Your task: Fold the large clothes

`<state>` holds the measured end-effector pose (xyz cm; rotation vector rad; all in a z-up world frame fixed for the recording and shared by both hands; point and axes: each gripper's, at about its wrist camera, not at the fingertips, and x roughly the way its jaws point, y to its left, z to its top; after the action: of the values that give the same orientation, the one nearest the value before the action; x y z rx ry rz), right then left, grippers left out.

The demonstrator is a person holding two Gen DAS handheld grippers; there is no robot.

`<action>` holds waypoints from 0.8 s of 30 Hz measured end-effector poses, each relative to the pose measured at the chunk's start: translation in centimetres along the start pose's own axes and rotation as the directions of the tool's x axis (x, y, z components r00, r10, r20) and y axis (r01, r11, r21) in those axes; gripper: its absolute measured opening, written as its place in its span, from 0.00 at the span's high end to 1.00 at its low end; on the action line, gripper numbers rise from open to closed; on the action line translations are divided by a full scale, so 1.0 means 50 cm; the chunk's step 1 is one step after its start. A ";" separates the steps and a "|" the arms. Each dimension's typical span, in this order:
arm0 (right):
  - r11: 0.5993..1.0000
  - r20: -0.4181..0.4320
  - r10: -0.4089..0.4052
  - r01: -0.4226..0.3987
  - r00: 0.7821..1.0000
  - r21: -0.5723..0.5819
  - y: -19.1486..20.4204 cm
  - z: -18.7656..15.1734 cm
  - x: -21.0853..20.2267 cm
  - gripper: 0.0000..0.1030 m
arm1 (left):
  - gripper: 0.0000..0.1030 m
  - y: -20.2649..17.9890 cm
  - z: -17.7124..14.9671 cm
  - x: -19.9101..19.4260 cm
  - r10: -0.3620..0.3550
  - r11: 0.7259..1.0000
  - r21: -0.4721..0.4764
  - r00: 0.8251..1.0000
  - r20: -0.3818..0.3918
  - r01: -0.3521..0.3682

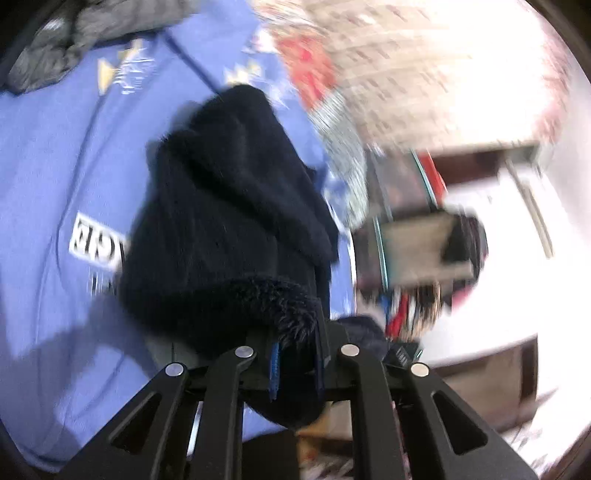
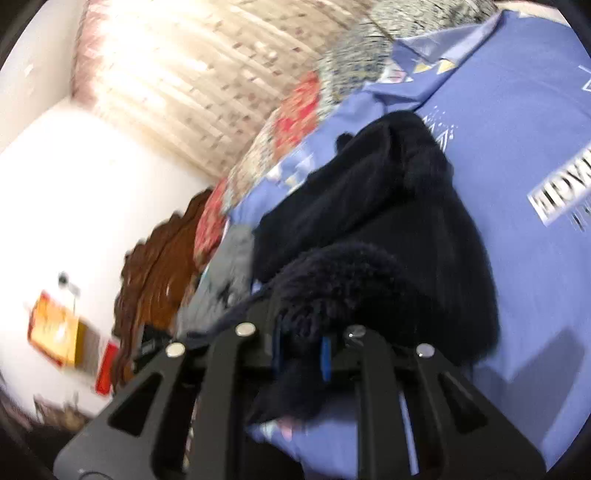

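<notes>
A dark navy fleece garment [image 1: 229, 206] hangs bunched above a blue bedsheet [image 1: 48, 166] with white lettering. My left gripper [image 1: 295, 354] is shut on the fuzzy navy edge of it, which fills the gap between the jaws. In the right wrist view the same navy garment [image 2: 388, 221] drapes over the blue sheet [image 2: 535, 129]. My right gripper [image 2: 301, 350] is shut on another fuzzy edge of it. Both views are motion-blurred.
A grey blanket [image 1: 74, 33] lies at the far edge of the bed. A floral quilt [image 2: 295, 107] and a carved wooden headboard [image 2: 155, 266] stand beside the bed. Shelves with clutter [image 1: 424, 229] are off the bed's side, near a white wall [image 2: 74, 184].
</notes>
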<state>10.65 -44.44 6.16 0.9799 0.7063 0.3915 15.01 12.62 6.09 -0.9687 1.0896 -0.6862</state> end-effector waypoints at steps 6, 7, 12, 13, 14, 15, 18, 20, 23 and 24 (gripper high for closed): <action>0.942 -0.026 -0.316 0.317 0.948 0.107 -0.073 0.072 0.166 0.78 | 0.38 0.080 0.135 0.126 0.256 0.957 -0.134 0.966 -0.023 -0.256; 0.938 -0.021 -0.324 0.324 0.946 0.121 -0.086 0.069 0.167 0.76 | 0.37 0.090 0.140 0.134 0.323 0.936 -0.138 0.946 -0.036 -0.324; 0.971 0.201 -0.167 0.125 0.965 0.204 -0.097 0.049 0.073 0.23 | 0.36 0.136 0.155 0.103 0.321 0.925 -0.205 0.947 -0.020 -0.318; 0.971 0.226 -0.172 0.125 0.959 0.205 -0.096 0.052 0.055 0.22 | 0.36 0.129 0.155 0.085 0.312 0.932 -0.195 0.950 0.008 -0.305; 0.971 0.242 -0.185 0.138 0.953 0.198 -0.088 0.053 0.038 0.23 | 0.35 0.120 0.153 0.077 0.309 0.936 -0.183 0.951 0.022 -0.300; 0.974 0.253 -0.199 0.164 0.947 0.155 -0.066 0.054 0.022 0.23 | 0.34 0.105 0.148 0.065 0.299 0.945 -0.155 0.953 0.040 -0.289; 0.953 0.200 -0.206 0.242 0.958 -0.181 0.060 0.034 0.036 0.25 | 0.24 0.058 0.118 0.067 0.291 0.957 -0.030 0.954 0.064 -0.290; 0.886 0.137 -0.236 0.271 0.962 -0.377 0.130 0.001 0.076 0.25 | 0.18 0.033 0.088 0.070 0.312 0.947 0.061 0.947 0.074 -0.316; 0.751 0.049 -0.359 0.320 0.932 -0.578 0.183 -0.067 0.176 0.25 | 0.12 0.010 0.051 0.106 0.346 0.923 0.159 0.937 0.050 -0.350; 0.721 0.003 -0.415 0.331 0.910 -0.609 0.177 -0.095 0.205 0.26 | 0.12 0.008 0.033 0.125 0.363 0.914 0.184 0.931 0.030 -0.363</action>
<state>14.70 -30.86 8.27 0.1885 0.8134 0.2923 18.69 7.98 3.40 -0.5805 1.1488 -0.4736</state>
